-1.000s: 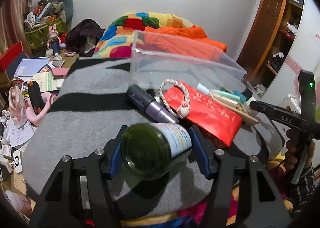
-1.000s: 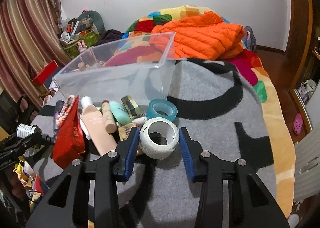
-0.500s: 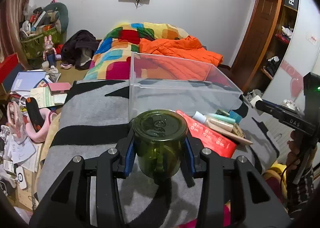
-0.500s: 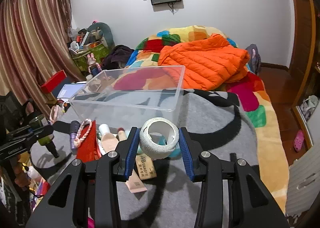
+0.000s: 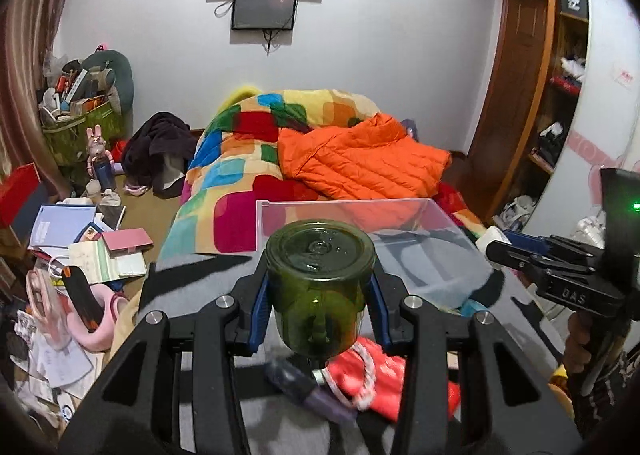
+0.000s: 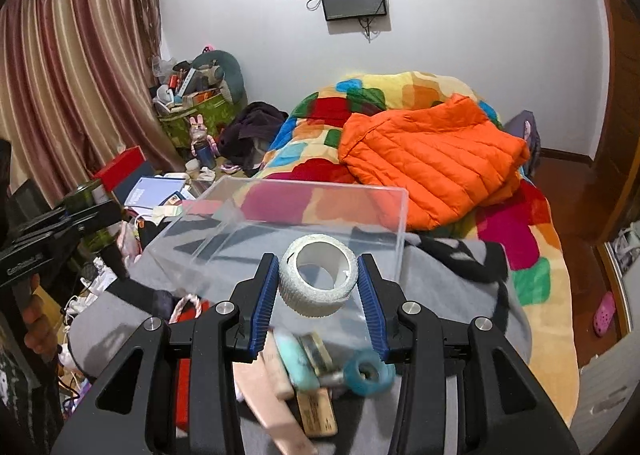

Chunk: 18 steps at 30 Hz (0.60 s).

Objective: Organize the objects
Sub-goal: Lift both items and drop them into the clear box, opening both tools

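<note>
My left gripper (image 5: 318, 287) is shut on a green glass bottle (image 5: 319, 287), held bottom-first in the air before the clear plastic box (image 5: 416, 215). My right gripper (image 6: 318, 281) is shut on a white tape roll (image 6: 318, 281), held in the air just in front of the same box (image 6: 304, 215). Below lie a red pouch (image 5: 384, 375) with a white rope ring, a purple tube (image 5: 308, 391), a blue tape roll (image 6: 368, 373), a teal tube (image 6: 298, 359) and a beige tube (image 6: 268, 387) on the grey blanket (image 5: 192, 279).
An orange jacket (image 6: 432, 159) and a colourful quilt (image 5: 240, 159) lie behind the box. Books and clutter cover the floor at the left (image 5: 80, 247). A wooden wardrobe (image 5: 532, 95) stands at the right. Each gripper shows in the other's view (image 5: 560, 275), (image 6: 52, 227).
Both grippers have risen with their loads and come closer to the box. The items on the blanket have dropped lower in both views.
</note>
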Tool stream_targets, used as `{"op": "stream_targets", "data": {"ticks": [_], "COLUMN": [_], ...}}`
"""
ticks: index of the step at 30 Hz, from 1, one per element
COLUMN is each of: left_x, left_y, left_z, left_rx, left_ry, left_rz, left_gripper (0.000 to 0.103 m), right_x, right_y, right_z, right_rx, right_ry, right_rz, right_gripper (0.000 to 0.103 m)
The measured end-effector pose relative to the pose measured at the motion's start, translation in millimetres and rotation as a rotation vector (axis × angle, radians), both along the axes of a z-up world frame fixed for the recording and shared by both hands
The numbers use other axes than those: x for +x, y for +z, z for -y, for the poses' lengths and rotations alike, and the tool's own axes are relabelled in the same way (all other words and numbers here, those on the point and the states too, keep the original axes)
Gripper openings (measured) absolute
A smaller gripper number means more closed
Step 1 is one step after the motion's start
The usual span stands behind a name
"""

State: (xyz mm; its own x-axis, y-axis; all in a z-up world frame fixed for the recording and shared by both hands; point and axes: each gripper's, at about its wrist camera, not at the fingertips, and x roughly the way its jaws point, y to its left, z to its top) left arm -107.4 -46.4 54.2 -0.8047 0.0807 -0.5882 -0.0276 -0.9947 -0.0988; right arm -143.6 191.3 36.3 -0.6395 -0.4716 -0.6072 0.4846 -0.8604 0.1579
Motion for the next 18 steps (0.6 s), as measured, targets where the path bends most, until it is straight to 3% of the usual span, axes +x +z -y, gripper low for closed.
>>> {"op": "stream_targets", "data": {"ticks": [10, 18], "left_x": [-78, -108], "left_y": [-21, -53], "left_z": [-2, -15], "left_rx": [-0.019, -0.050], "left_ry": [-0.019, -0.073], "left_rz": [0.162, 0.294], "left_gripper": [0.041, 0.041], "right_x": [-47, -63], "right_y": [-24, -47], "right_z": [33, 52], "right_rx": [0.112, 0.178], "right_ry": [0.031, 0.061], "right_rz": [0.097, 0.158], "right_gripper": [0.037, 0.037]}}
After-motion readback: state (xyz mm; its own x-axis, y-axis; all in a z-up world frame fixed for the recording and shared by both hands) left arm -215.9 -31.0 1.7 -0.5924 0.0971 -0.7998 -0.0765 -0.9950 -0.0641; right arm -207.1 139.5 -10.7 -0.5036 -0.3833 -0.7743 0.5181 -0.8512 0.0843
